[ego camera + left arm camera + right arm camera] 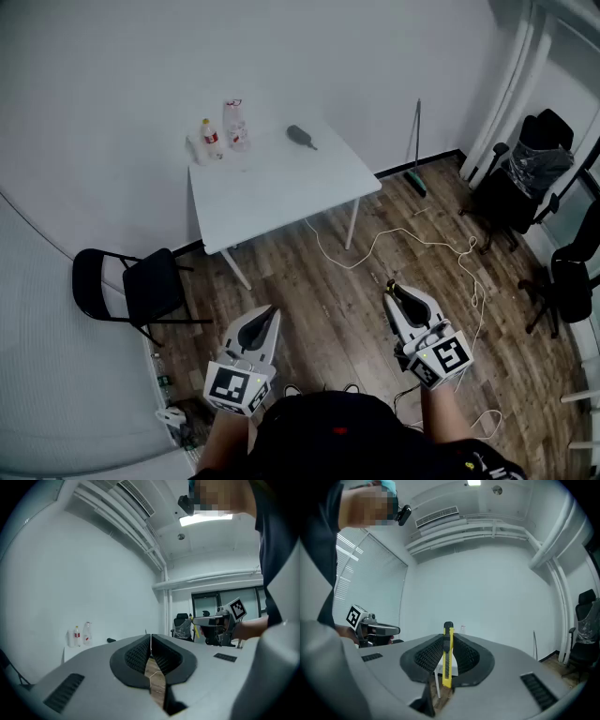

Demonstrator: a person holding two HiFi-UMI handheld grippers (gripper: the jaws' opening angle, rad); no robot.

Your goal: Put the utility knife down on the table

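A yellow utility knife (447,656) with a black end stands upright between the jaws of my right gripper (448,645), which is shut on it. In the head view only its tip (390,284) shows at the front of the right gripper (403,296), low and right of centre over the wood floor. My left gripper (266,319) is low and left of centre, shut with nothing in it; in its own view the left gripper (151,645) has its jaws pressed together. The white table (281,187) stands well ahead of both grippers.
On the table's far left stand two plastic bottles (223,128), and a dark object (301,136) lies at its far side. A black folding chair (131,286) is left of the table. A white cable (412,244) trails over the floor; office chairs (525,178) stand at the right.
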